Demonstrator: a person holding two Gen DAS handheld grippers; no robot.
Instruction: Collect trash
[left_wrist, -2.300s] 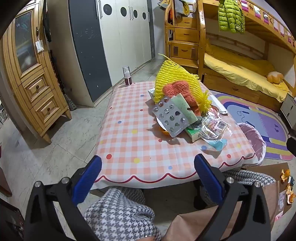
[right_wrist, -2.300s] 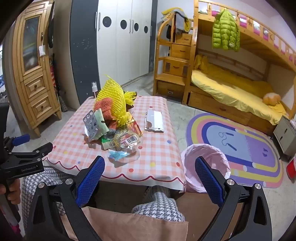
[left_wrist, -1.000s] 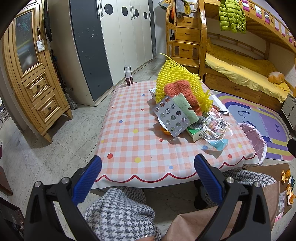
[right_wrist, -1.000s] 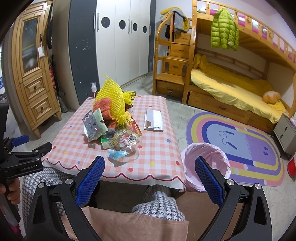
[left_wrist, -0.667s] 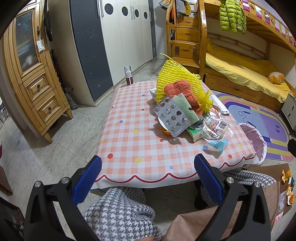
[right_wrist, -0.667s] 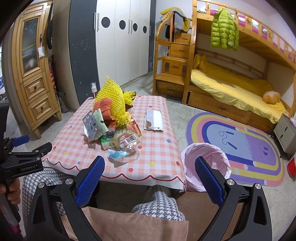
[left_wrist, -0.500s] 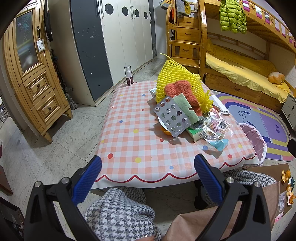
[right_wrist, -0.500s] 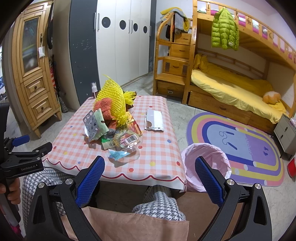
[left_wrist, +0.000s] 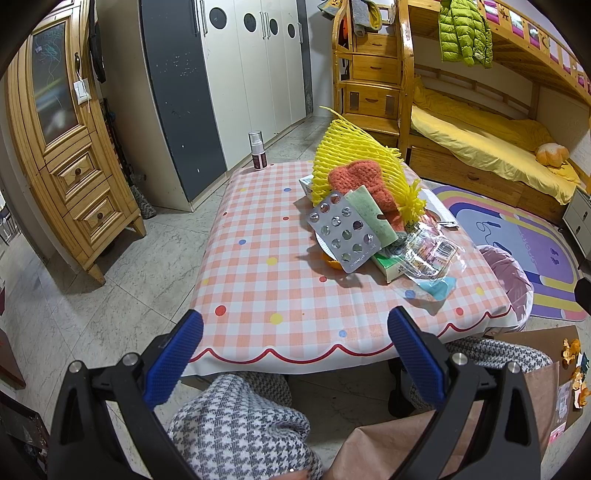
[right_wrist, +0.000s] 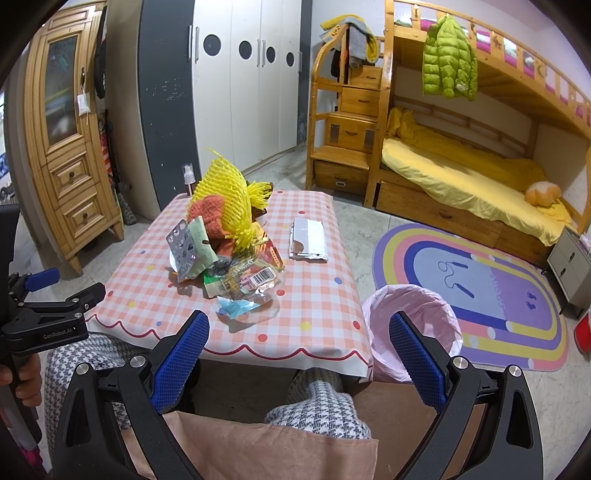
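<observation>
A pile of trash sits on the checked table: yellow foam net, orange knit piece, silver blister pack, green card, clear wrapper, blue scrap. In the right wrist view the pile shows too, with the yellow net, the wrapper and a folded paper. A bin with a pink bag stands at the table's right. My left gripper is open and empty before the table's near edge. My right gripper is open and empty, also short of the table.
A small spray bottle stands at the table's far corner. A wooden cabinet is on the left, a bunk bed and a rainbow rug on the right. My legs in checked trousers are below.
</observation>
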